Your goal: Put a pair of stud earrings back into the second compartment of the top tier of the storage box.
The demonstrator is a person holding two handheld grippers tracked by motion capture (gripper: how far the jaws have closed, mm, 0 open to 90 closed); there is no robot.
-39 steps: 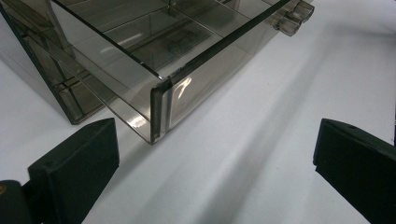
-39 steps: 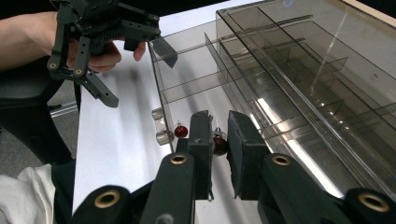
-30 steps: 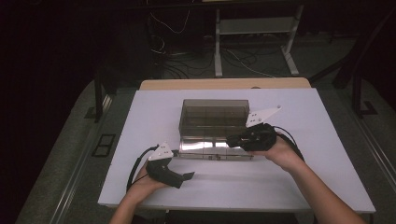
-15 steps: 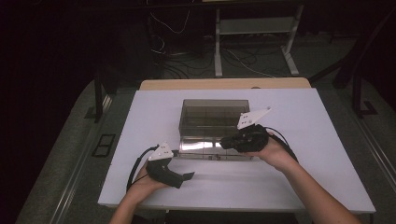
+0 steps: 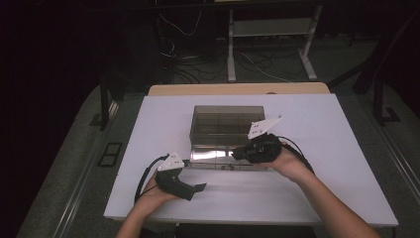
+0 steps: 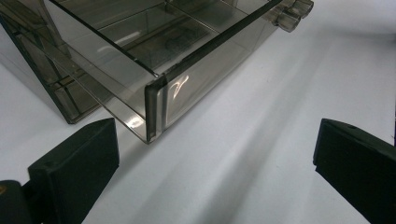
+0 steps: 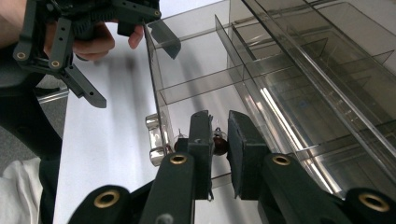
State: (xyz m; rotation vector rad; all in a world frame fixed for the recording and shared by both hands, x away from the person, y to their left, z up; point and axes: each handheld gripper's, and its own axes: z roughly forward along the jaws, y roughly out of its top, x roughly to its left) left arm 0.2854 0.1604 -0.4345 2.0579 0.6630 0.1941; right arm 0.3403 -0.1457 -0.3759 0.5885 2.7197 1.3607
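Observation:
A smoky clear plastic drawer box (image 5: 225,121) stands mid-table with its drawer (image 5: 213,154) pulled out toward me. My right gripper (image 5: 236,152) reaches in from the right over the drawer's front. In the right gripper view its jaws (image 7: 219,140) stand close together, shut on a small dark reddish object (image 7: 219,143) above a divided compartment (image 7: 196,100). My left gripper (image 5: 198,187) rests on the table at the front left, apart from the drawer. Its jaws (image 6: 210,158) stand wide open with nothing between them, facing the drawer's corner (image 6: 154,112).
The white table top (image 5: 322,134) has bare room to the right and front of the box. The drawer's shiny handle (image 7: 156,140) sticks out at its front. Cables trail from both grippers. Dark floor, cables and a metal stand (image 5: 267,29) lie beyond the table.
My right gripper has shifted a little to the left along the drawer's front. The left gripper has stayed put.

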